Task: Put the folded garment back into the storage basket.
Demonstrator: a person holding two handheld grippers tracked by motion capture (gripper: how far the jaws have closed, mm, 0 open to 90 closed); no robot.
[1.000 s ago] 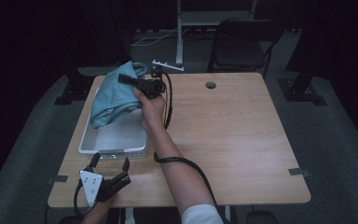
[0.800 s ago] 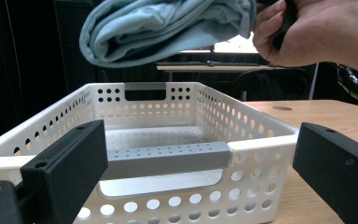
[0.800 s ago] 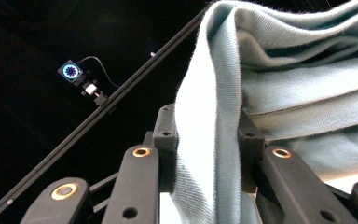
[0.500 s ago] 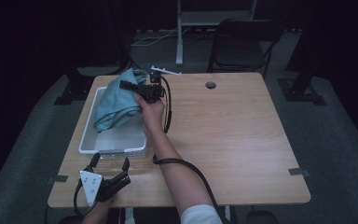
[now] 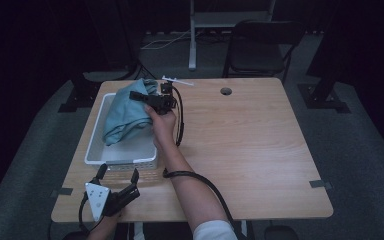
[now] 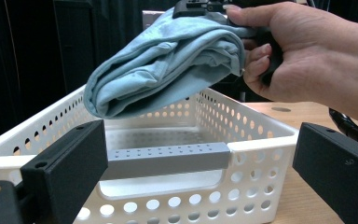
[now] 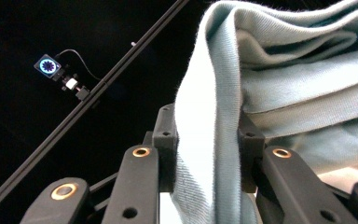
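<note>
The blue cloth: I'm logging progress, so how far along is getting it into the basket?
Done: the right gripper is shut on the folded blue cloth and holds it above the white basket. In hand: the cloth hangs over the basket, which looks empty in the left gripper view. Left: lowering and releasing it, probably. The left gripper waits open in front of the basket.

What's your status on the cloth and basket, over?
Right gripper shut on blue cloth, held above white basket. Left gripper open, idle near table edge, just short of basket. Basket looks empty, nothing in the way.
</note>
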